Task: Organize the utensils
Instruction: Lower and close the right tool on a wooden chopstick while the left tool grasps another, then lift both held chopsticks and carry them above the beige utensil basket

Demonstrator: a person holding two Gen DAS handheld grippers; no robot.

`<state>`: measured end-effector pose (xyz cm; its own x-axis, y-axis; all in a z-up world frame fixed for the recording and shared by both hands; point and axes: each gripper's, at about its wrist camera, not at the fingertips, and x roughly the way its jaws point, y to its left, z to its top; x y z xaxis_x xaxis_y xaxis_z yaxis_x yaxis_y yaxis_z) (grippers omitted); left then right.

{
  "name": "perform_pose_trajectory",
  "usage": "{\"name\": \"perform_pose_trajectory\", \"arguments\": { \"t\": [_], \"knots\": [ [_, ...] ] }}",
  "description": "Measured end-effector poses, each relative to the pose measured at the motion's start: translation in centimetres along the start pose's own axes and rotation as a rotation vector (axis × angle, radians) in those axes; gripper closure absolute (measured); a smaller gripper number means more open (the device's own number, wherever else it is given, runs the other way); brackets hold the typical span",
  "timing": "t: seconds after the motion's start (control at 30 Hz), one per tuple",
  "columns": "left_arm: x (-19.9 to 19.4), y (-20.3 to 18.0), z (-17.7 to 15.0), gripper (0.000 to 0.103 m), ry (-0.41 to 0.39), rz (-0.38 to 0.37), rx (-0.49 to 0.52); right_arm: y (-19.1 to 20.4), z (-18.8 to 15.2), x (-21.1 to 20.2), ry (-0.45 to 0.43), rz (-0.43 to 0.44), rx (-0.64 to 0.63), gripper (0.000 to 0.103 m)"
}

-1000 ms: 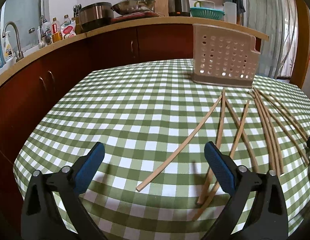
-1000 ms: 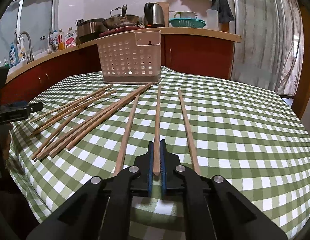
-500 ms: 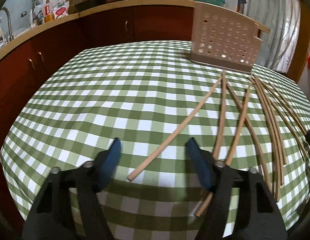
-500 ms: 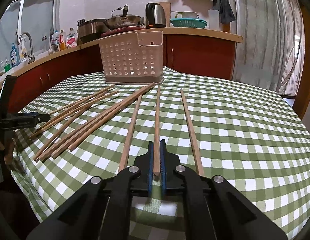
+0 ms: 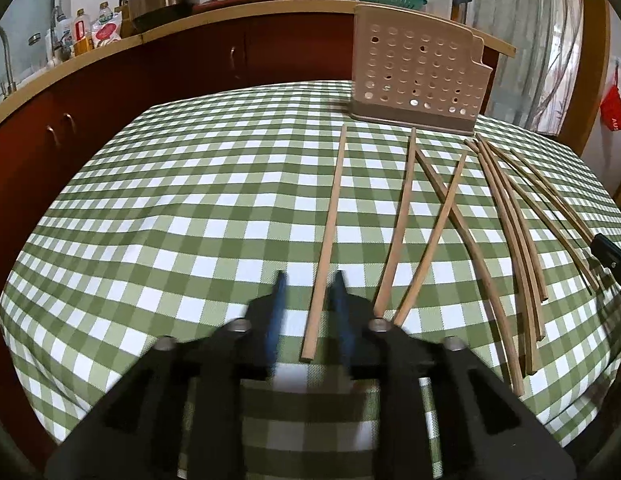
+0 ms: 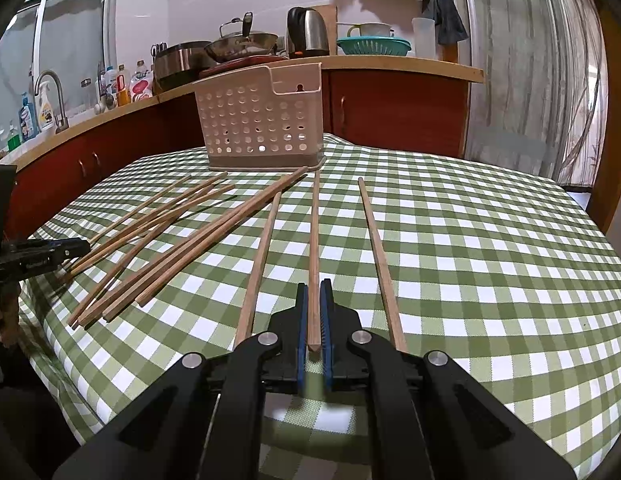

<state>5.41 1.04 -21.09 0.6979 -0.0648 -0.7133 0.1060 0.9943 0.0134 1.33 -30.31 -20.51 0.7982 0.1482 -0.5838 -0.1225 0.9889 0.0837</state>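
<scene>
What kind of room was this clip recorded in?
Most likely a home kitchen with a dining table. A counter carries a kettle, a wok and a faucet with bottles beside it. Chopsticks lie on a checked tablecloth before a perforated utensil basket.

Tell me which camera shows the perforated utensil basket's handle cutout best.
The right wrist view: the basket faces it and the handle cutout is open to view at the top. In the left wrist view the basket stands at an angle, showing only a stepped edge.
</scene>
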Motion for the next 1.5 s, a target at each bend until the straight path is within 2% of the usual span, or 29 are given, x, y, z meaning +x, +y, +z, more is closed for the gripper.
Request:
{"name": "perform_pose_trajectory", "arguments": {
  "t": [0.2,0.4,0.47,0.6,0.87,1.2,1.5],
  "knots": [
    [-0.5,0.0,-0.7,0.071,-0.024,0.000,-0.011,0.0,-0.1,0.0,-0.004,-0.002,0.003,0.096],
    [-0.9,-0.7,-1.2,0.094,-0.046,-0.008,0.010,0.0,-0.1,-0.1,-0.004,0.000,0.006,0.096],
    [-0.9,-0.9,-1.1,0.097,-0.047,-0.001,0.017,0.0,-0.1,-0.1,-0.005,-0.001,0.008,0.096],
    [-1.3,-0.9,-0.9,0.097,-0.065,0.006,0.016,0.0,0.0,-0.4,-0.017,-0.006,0.010,0.096],
    [-3.7,-1.5,0.1,0.097,-0.169,0.028,0.048,0.4,1.0,-1.7,-0.058,-0.010,0.004,0.096],
    [-7.6,-1.5,2.3,0.097,-0.291,0.040,0.046,1.2,3.9,-5.2,-0.151,-0.016,-0.012,0.096],
    [-10.9,-1.3,4.7,0.097,-0.364,0.011,0.035,1.7,6.4,-7.5,-0.213,-0.015,-0.021,0.096]
  ]
}}
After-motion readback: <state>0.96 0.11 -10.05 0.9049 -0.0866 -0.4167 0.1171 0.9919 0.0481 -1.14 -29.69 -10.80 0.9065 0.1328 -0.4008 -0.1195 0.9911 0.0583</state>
